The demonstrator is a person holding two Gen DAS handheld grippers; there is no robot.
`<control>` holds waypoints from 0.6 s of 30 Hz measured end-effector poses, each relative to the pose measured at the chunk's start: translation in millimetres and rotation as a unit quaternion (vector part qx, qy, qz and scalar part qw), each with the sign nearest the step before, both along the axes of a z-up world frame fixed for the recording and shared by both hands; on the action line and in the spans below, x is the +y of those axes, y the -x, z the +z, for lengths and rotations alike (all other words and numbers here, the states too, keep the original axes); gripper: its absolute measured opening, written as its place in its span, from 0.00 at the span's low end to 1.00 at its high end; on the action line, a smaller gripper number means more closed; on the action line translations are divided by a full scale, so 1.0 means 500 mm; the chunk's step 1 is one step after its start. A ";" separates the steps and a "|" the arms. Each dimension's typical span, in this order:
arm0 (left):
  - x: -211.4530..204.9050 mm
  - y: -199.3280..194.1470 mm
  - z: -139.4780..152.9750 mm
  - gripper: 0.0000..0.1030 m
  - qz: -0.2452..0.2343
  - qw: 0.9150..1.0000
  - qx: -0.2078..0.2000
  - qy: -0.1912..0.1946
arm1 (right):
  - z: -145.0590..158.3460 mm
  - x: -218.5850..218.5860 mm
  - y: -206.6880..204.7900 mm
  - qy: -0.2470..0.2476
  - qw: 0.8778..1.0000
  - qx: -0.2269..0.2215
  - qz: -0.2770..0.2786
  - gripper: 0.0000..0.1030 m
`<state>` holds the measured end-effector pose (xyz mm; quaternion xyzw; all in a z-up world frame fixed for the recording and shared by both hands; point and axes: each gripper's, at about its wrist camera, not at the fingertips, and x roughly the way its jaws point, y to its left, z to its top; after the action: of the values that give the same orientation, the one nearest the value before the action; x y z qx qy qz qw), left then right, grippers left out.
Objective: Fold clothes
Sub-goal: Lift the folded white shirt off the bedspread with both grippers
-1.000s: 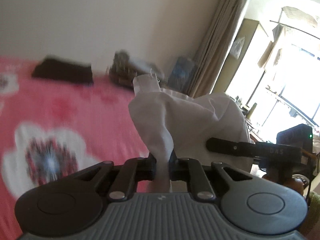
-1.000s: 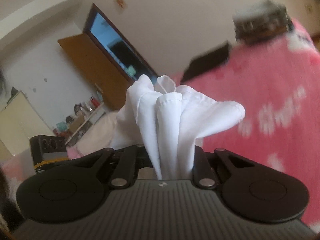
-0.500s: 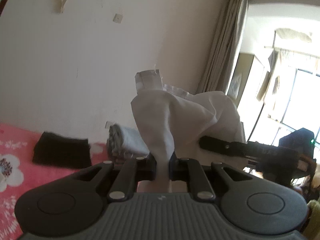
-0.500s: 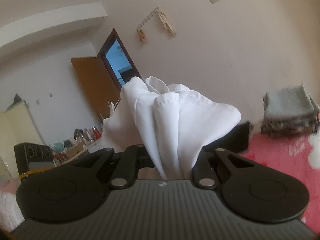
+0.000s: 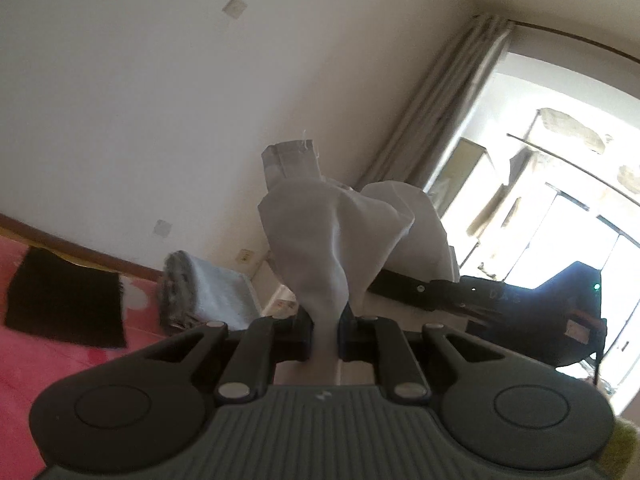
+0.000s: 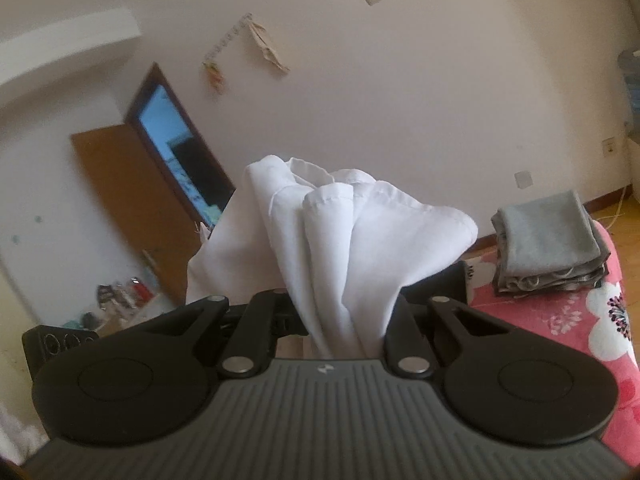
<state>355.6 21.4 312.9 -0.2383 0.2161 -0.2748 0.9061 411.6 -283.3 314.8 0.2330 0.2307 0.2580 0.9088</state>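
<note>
Pinching white garment (image 5: 336,236) aloft, left gripper (image 5: 325,330); right gripper (image 6: 344,330) likewise; wall ahead.

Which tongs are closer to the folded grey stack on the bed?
Cannot tell. Left tongs see the grey stack ahead-left; right tongs see it ahead-right. Both grip white cloth.

The bunched white cloth garment (image 5: 336,240) hides the fingertips of the left gripper (image 5: 325,330), and in the right wrist view it covers the fingertips of the right gripper (image 6: 344,332) too, so where the pads meet the fabric cannot be seen. The rest of the garment hangs below both pictures, and its kind cannot be told. The pink flowered bed cover (image 6: 580,320) is cut by the picture edges, and the small things on the far shelf (image 6: 120,294) are too blurred to name.
</note>
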 end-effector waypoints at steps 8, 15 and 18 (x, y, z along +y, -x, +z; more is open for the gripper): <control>0.066 -0.171 -0.036 0.12 0.125 0.991 0.038 -0.025 | -0.068 0.095 -0.291 -0.017 0.996 0.034 0.076 0.11; 0.071 -0.329 -0.094 0.12 0.269 0.959 0.075 -0.037 | -0.147 0.153 -0.624 -0.052 0.973 0.041 0.222 0.11; 0.087 -0.401 -0.151 0.12 0.315 0.945 0.091 0.007 | -0.161 0.201 -0.761 -0.004 0.957 0.028 0.289 0.11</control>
<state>555.8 64.9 237.3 -0.3247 0.2102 0.0458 0.9210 792.2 -182.5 234.5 0.1671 0.3125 0.5038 0.7878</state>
